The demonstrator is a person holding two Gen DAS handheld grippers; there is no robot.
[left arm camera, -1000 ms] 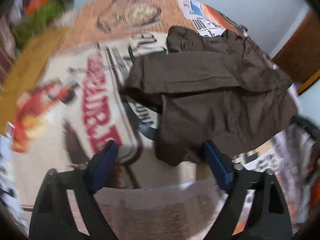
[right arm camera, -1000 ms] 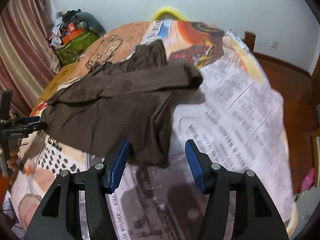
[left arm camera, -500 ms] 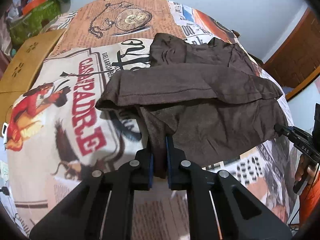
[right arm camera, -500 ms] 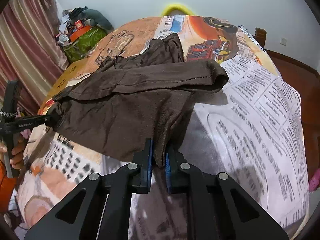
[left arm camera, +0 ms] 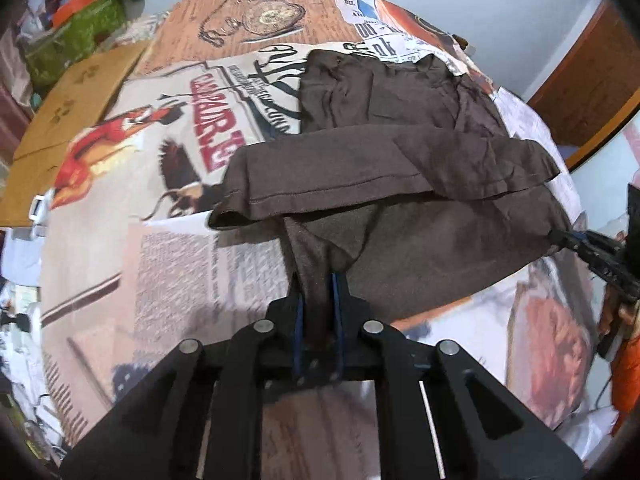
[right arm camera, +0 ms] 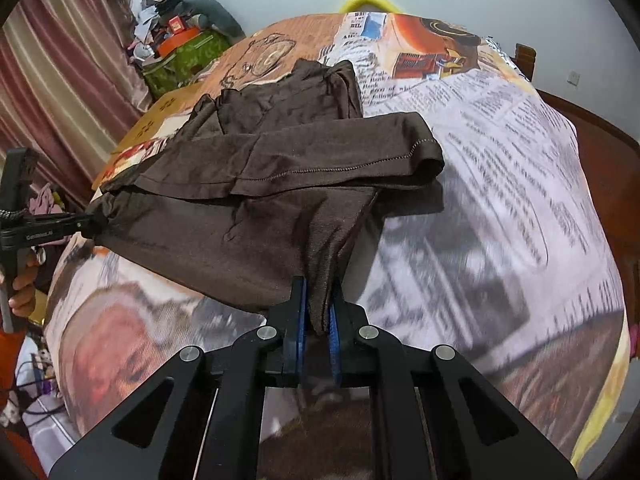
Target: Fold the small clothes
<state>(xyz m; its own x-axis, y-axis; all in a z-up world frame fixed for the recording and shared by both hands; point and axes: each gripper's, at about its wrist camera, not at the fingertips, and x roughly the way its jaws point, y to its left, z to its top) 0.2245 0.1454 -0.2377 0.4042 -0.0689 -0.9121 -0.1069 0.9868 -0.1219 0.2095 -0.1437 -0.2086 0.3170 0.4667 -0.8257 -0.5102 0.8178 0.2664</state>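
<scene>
A dark brown shirt (left arm camera: 400,168) lies partly folded on a bed covered with a printed newspaper-pattern sheet (left arm camera: 168,248). Its sleeves are folded across the body. My left gripper (left arm camera: 316,292) is shut on the shirt's near hem corner and lifts it off the sheet. My right gripper (right arm camera: 318,300) is shut on the other hem corner of the same shirt (right arm camera: 260,184). The right gripper also shows at the right edge of the left wrist view (left arm camera: 592,248), and the left gripper at the left edge of the right wrist view (right arm camera: 52,232), each pinching the cloth.
A green bag with clutter (right arm camera: 180,56) and a cardboard box (left arm camera: 68,120) sit beside the bed's far left side. Striped curtains (right arm camera: 60,80) hang at left. A wooden bed frame (right arm camera: 592,128) shows at right. A yellow object (right arm camera: 368,0) is beyond the bed's far end.
Both grippers, open beside the hem a second ago, closed on the hem corners. They have since lifted the hem and drawn it up toward the folded sleeves.
</scene>
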